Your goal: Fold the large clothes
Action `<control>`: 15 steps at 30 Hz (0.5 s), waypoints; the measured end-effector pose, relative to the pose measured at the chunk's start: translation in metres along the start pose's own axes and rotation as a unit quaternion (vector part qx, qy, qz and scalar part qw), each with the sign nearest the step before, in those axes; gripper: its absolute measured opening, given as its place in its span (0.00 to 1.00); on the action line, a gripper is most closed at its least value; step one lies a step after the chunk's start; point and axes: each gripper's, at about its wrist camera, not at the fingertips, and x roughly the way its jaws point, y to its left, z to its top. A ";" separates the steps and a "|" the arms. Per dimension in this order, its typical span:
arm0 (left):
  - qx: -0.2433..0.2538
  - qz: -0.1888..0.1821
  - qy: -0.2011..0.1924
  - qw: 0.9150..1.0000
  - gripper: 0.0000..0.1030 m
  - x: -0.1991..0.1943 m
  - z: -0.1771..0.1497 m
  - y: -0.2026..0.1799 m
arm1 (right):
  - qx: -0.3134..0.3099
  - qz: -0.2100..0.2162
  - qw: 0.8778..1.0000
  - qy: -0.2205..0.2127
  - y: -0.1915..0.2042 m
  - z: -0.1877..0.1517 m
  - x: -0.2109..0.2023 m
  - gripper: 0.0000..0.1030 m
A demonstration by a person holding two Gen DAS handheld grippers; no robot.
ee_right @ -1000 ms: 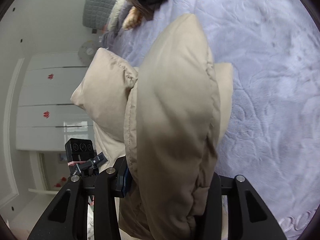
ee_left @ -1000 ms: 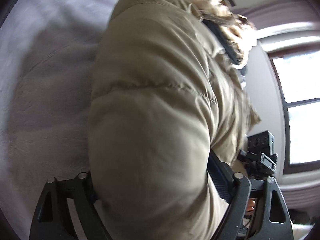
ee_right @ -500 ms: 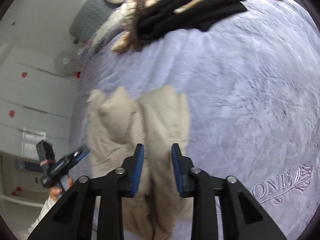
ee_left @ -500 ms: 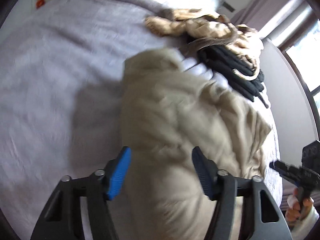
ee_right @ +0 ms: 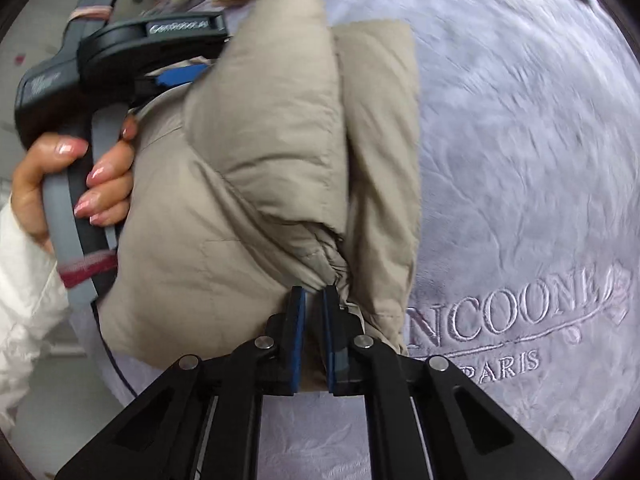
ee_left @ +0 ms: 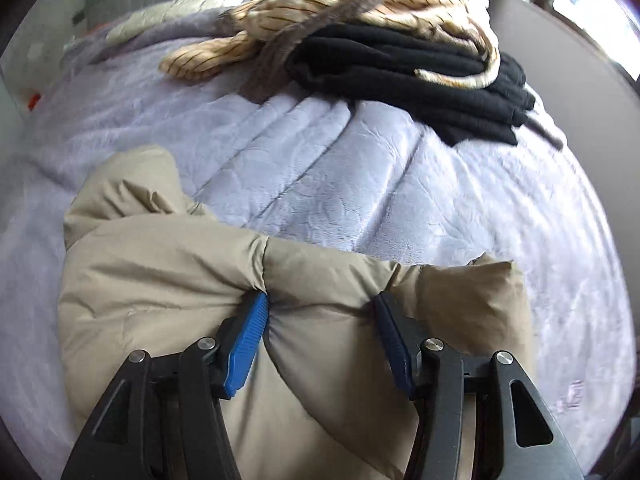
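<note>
The beige quilted puffer jacket (ee_left: 168, 280) lies bunched on a pale lilac plush bedspread (ee_left: 360, 176), near the bed's near side, and both tools have hold of it. In the left wrist view the left gripper (ee_left: 322, 300) has its blue-padded jaws set partly apart with a thick roll of the padded fabric filling the gap; both pads press into the cloth, which dimples where they bite. Its jaws closed in during the last second and have since held that width. In the right wrist view the right gripper (ee_right: 313, 293) has just been closing and now stands almost fully together, pinching a thin gathered edge of the jacket (ee_right: 248, 168) between its pads, the fabric puckered into small creases at the tips. The same view shows the person's hand (ee_right: 68, 184) with polished nails and a white sleeve (ee_right: 24, 280) wrapped around the grey handle of the left tool, just beside the jacket. Embroidered lettering (ee_right: 508, 320) is stitched into the bedspread to the right of the jacket. Well beyond the jacket, toward the headboard, lie a folded black knit garment (ee_left: 416, 76) and, partly over it, a tan striped fleece garment (ee_left: 340, 8)
</note>
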 end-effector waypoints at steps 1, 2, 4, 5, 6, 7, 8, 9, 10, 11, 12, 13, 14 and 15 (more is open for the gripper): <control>0.006 0.011 0.001 1.000 0.55 0.002 -0.002 -0.005 | 0.003 -0.002 1.000 -0.002 -0.005 0.000 0.004 0.02; 0.007 0.015 0.001 1.000 0.55 0.006 -0.002 -0.007 | 0.004 -0.002 1.000 -0.002 -0.010 0.000 0.008 0.01; 0.011 0.020 0.001 1.000 0.55 0.004 -0.007 -0.008 | 0.008 0.001 1.000 -0.001 -0.014 -0.002 0.013 0.01; 0.014 0.022 0.000 1.000 0.55 0.005 -0.008 -0.009 | 0.008 0.001 1.000 -0.001 -0.014 -0.002 0.015 0.01; 0.016 0.023 0.000 1.000 0.55 0.005 -0.010 -0.009 | 0.007 0.000 1.000 -0.001 -0.015 -0.002 0.016 0.01; 0.016 0.024 0.000 1.000 0.55 0.005 -0.011 -0.008 | 0.007 -0.002 1.000 -0.001 -0.013 0.002 0.021 0.01; 0.017 0.025 0.000 1.000 0.55 0.005 -0.011 -0.008 | 0.006 -0.003 1.000 0.000 -0.016 -0.002 0.019 0.01; 0.018 0.027 0.000 0.999 0.55 0.005 -0.012 -0.009 | 0.007 -0.003 1.000 0.000 -0.018 -0.004 0.018 0.01; 0.019 0.028 0.000 0.999 0.55 0.007 -0.011 -0.009 | 0.008 -0.003 1.000 0.001 -0.021 -0.009 0.015 0.01; 0.020 0.029 0.000 0.999 0.55 0.007 -0.011 -0.009 | 0.008 -0.003 1.000 0.001 -0.022 -0.012 0.014 0.01; 0.021 0.031 -0.001 0.999 0.55 0.008 -0.011 -0.009 | 0.010 -0.004 1.000 0.002 -0.016 -0.004 0.019 0.01; 0.022 0.032 -0.001 0.999 0.55 0.007 -0.012 -0.009 | 0.011 -0.005 1.000 0.002 -0.012 0.001 0.021 0.01; 0.024 0.033 -0.001 0.999 0.55 0.007 -0.012 -0.010 | 0.010 -0.007 1.000 0.002 -0.013 0.000 0.019 0.01; 0.025 0.034 -0.001 0.999 0.55 0.007 -0.012 -0.010 | 0.008 -0.010 1.000 0.002 -0.013 -0.002 0.018 0.01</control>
